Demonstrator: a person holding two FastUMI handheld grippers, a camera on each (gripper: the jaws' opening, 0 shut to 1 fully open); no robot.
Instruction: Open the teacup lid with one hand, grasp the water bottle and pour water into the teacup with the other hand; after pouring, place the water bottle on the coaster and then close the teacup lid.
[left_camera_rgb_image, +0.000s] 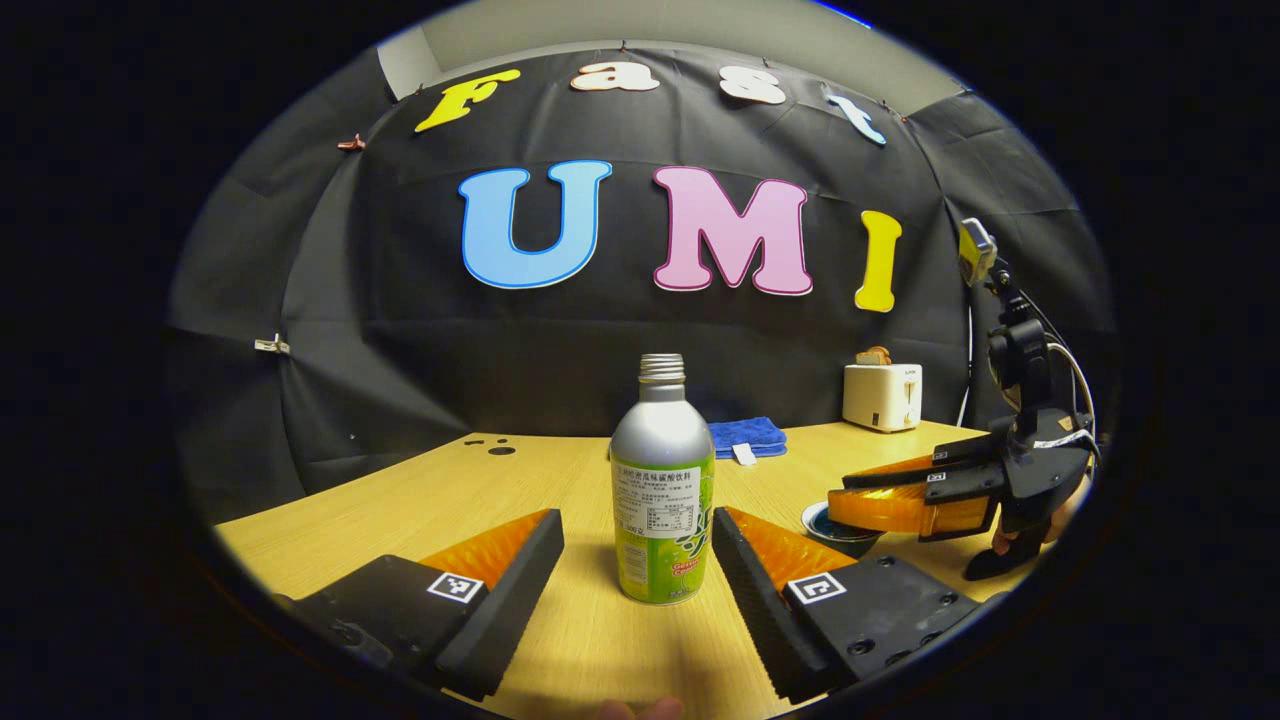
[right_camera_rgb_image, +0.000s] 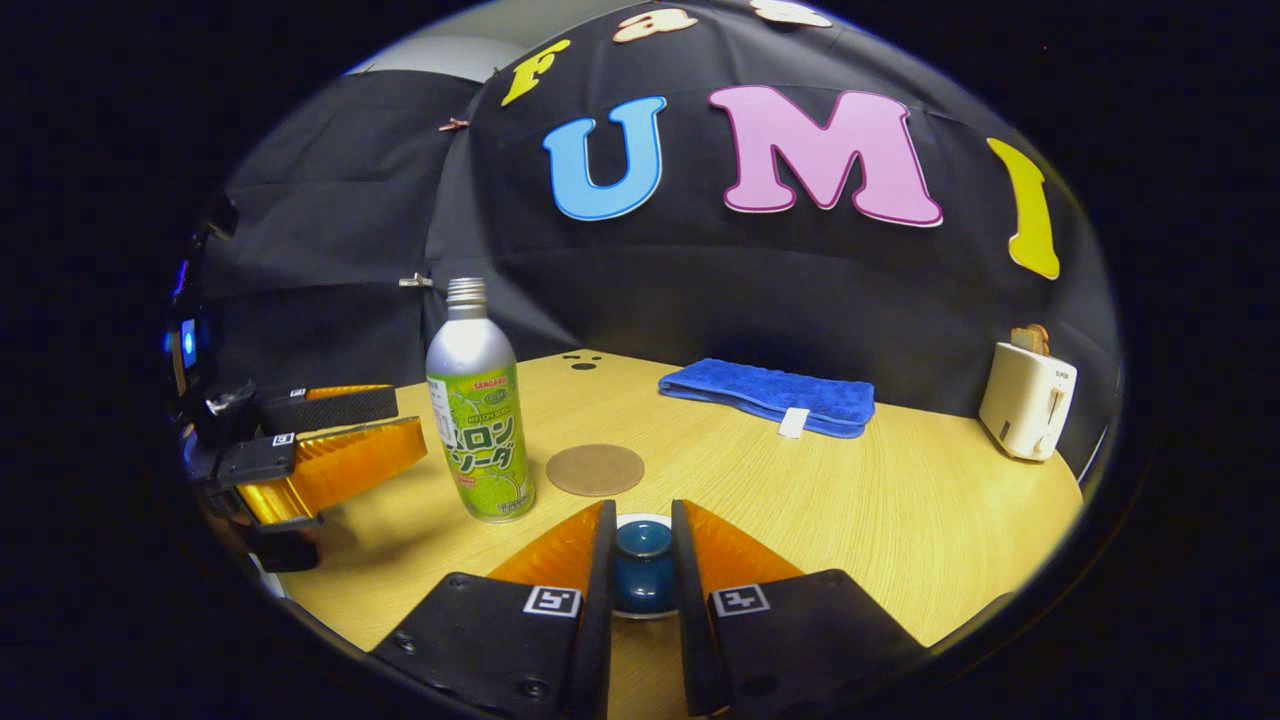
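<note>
While the wooden table (right_camera_rgb_image: 900, 500) carries everything, the water bottle (left_camera_rgb_image: 661, 480) is the biggest task item: it stands upright and uncapped between the spread fingers of the left gripper (left_camera_rgb_image: 634, 575), which touch nothing. Its smooth metal body looks stiff but slick, and probably weighty if full, so I would clamp low on the labelled barrel, below the shoulder, and keep it level. Just beside it lies the flat round coaster (right_camera_rgb_image: 595, 469), likely light enough to slide. Smallest is the teacup lid (right_camera_rgb_image: 643, 548), a dark blue glazed knob on the cup's pale rim; the right gripper (right_camera_rgb_image: 640, 560) is clenched around it, fingers at either side. It seems hard, slippery and breakable, so lift straight up.
</note>
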